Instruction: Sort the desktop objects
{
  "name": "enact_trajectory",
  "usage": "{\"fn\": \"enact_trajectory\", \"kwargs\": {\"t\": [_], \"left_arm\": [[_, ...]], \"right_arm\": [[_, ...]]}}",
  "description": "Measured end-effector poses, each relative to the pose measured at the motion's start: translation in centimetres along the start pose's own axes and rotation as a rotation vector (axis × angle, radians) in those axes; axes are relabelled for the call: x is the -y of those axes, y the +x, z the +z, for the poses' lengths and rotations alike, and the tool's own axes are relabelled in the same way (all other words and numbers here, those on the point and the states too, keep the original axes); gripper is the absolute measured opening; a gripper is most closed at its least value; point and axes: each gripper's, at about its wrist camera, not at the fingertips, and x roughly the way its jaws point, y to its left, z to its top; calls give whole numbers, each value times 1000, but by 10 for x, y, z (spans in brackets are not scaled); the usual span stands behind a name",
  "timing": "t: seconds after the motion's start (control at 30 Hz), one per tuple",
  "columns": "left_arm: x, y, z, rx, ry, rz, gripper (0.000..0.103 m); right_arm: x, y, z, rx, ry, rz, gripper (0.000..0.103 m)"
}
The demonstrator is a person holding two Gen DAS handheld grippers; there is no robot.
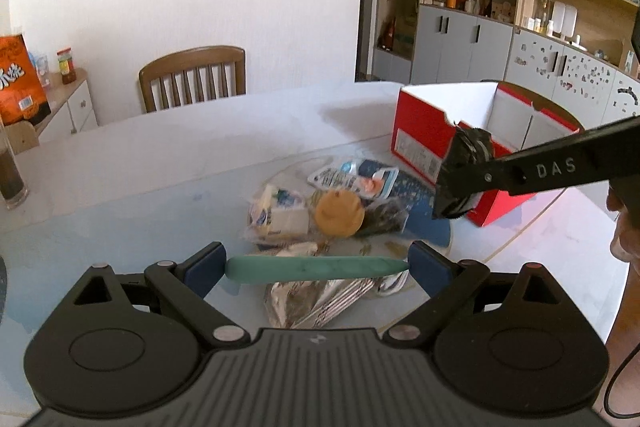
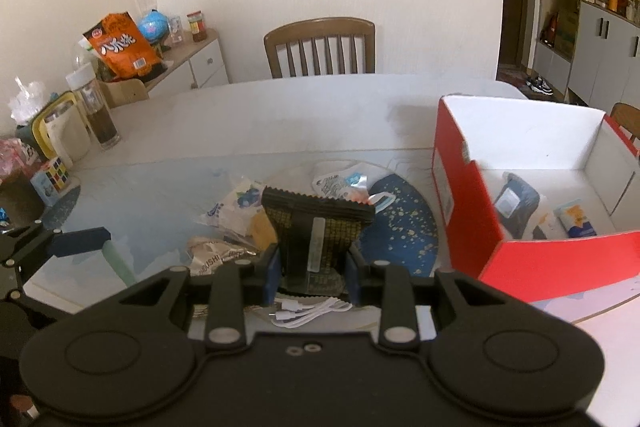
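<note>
Red cardboard box [image 2: 472, 211] open-topped with white inside, on the table [image 2: 280, 115] at right, holding packets, black snack packet [image 2: 320, 231] with crimped top pinched upright in right gripper [image 2: 312, 267], slim green pen-like stick [image 1: 316, 269] clamped crosswise end to end in left gripper [image 1: 318, 267].

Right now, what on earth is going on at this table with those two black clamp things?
A person is sorting clutter by hand with two handheld grippers. The left gripper holds a green stick-shaped object end to end between its jaws. The right gripper pinches a dark snack packet. Both are held above a pile of packets on the table. Beside it stands a red box, open, with a few items already inside.
</note>
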Motion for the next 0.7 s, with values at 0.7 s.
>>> {"fn": "enact_trajectory", "kwargs": {"t": [0.7], "left_arm": [[61,-2,66,93,87,38,98]], "right_arm": [[67,-46,26,68,5,41,31]]}}
